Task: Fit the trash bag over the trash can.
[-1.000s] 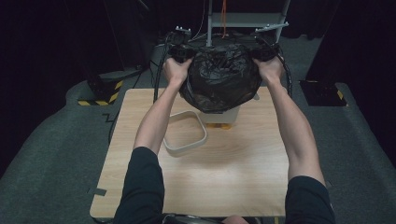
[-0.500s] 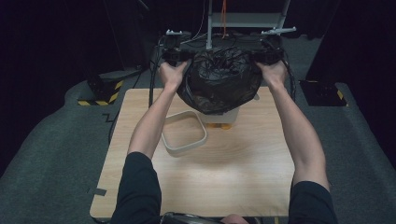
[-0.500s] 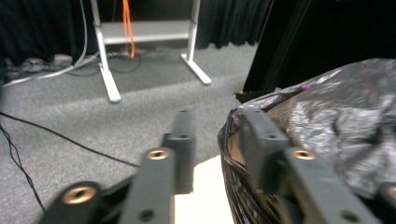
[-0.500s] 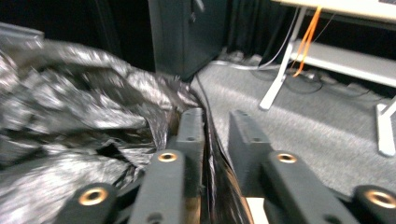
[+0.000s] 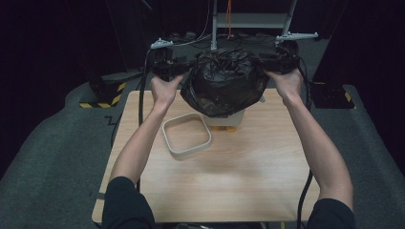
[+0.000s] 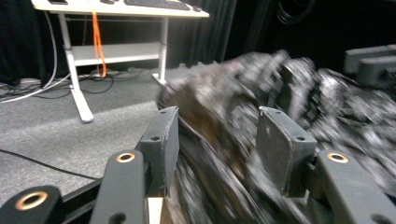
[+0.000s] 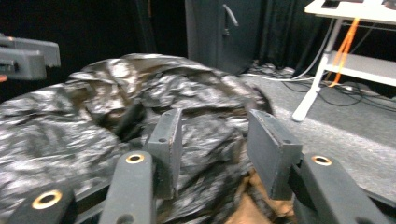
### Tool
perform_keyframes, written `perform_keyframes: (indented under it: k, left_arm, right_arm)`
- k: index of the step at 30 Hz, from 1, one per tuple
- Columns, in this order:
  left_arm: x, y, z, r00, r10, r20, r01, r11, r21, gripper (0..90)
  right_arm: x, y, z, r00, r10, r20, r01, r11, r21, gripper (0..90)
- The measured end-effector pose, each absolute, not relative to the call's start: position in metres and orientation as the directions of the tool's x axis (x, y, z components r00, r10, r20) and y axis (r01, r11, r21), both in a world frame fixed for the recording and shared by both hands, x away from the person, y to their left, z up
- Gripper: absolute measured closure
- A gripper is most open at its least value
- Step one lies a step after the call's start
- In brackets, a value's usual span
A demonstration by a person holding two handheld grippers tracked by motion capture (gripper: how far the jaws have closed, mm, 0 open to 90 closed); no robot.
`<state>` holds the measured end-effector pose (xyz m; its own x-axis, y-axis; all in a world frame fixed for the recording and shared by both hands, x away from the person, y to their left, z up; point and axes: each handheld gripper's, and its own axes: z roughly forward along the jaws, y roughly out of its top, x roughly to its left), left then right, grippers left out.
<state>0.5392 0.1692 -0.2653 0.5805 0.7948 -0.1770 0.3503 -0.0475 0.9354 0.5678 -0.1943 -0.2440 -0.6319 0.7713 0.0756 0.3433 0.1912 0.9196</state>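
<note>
High view: both forearms reach forward from the bottom edge, spread wide, hands at the far end of the wooden table [image 5: 248, 176]. Left gripper [image 5: 179, 71] sits at the left flank of the black plastic bag [image 5: 224, 81], right gripper [image 5: 267, 64] at its right flank, both pointing inward toward it. The bag bulges over a pale bin [image 5: 228, 119] at the far middle of the table; an empty beige square container [image 5: 186, 135] lies just in front-left of it. Left gripper view: left gripper [image 6: 217, 135] has jaws parted, just been opening; crumpled bag [image 6: 299, 98] film runs through the gap, blurred, pads not pressing on it. The other gripper shows far right. Right gripper view: right gripper [image 7: 212, 135] jaws parted too, just been opening; the bag [image 7: 107, 112] lies loose between and beyond them, pads clear of it. White desk frame [image 7: 322, 70] stands behind on grey carpet.
</note>
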Motion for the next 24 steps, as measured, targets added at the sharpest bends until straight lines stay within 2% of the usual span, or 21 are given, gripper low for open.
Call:
perform_keyframes:
  k: [3,5,9,14,17,20,22,24]
  left_arm:
    - [0.528,0.170,-0.270,0.595,0.782,-0.187,0.348,-0.042,0.937,48.7]
    - [0.524,0.169,-0.274,0.604,0.777,-0.180,0.354,-0.058,0.934,49.9]
    - [0.516,0.166,-0.286,0.637,0.749,-0.185,0.365,-0.082,0.927,59.6]
    - [0.518,0.160,-0.299,0.665,0.721,-0.192,0.397,-0.124,0.909,77.0]
    - [0.523,0.157,-0.307,0.669,0.718,-0.191,0.421,-0.154,0.894,85.3]
    - [0.527,0.153,-0.314,0.666,0.726,-0.169,0.441,-0.201,0.875,88.3]
    - [0.527,0.152,-0.315,0.666,0.728,-0.162,0.442,-0.211,0.872,88.3]
    - [0.526,0.154,-0.313,0.660,0.735,-0.158,0.433,-0.200,0.879,86.8]
  right_arm:
    - [0.560,-0.191,-0.243,-0.651,0.754,0.087,0.340,0.187,0.922,54.2]
    - [0.556,-0.189,-0.244,-0.662,0.746,0.077,0.338,0.206,0.918,58.8]
    - [0.550,-0.191,-0.250,-0.679,0.733,0.043,0.329,0.251,0.910,76.7]
    - [0.546,-0.194,-0.256,-0.694,0.719,0.034,0.323,0.268,0.908,89.7]
    - [0.542,-0.195,-0.259,-0.700,0.713,0.034,0.311,0.261,0.914,90.0]
    - [0.539,-0.195,-0.258,-0.705,0.709,0.030,0.309,0.269,0.912,89.8]
    - [0.537,-0.194,-0.257,-0.708,0.705,0.019,0.304,0.280,0.911,85.7]
    - [0.536,-0.193,-0.256,-0.707,0.707,0.019,0.302,0.277,0.912,77.7]
